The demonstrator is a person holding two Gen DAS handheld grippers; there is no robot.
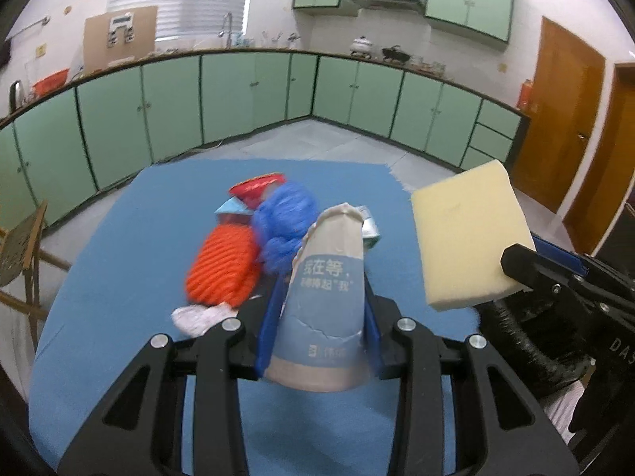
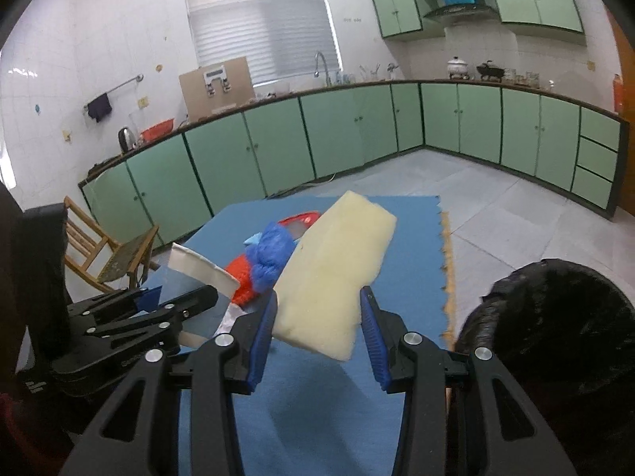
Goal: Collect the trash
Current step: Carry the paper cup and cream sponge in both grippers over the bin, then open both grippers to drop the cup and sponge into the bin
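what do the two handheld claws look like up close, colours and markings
Both claws match. The left claw and right claw have black plastic frames with slotted cut-outs, silver round bolt heads at the pivots and blue ribbed pads lining the fingers. White lettering shows on the right claw's black body, cut off at the frame edge.

Green cabinets (image 2: 278, 146) line the kitchen walls, and a wooden chair (image 2: 115, 254) stands beside the blue table (image 1: 119, 238).

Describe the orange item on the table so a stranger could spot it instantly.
Look at the blue table; a small pile sits near its middle. The orange yarn ball lies at the pile's left, touching the blue yarn. It alone is bright orange and ribbed with wound strands.
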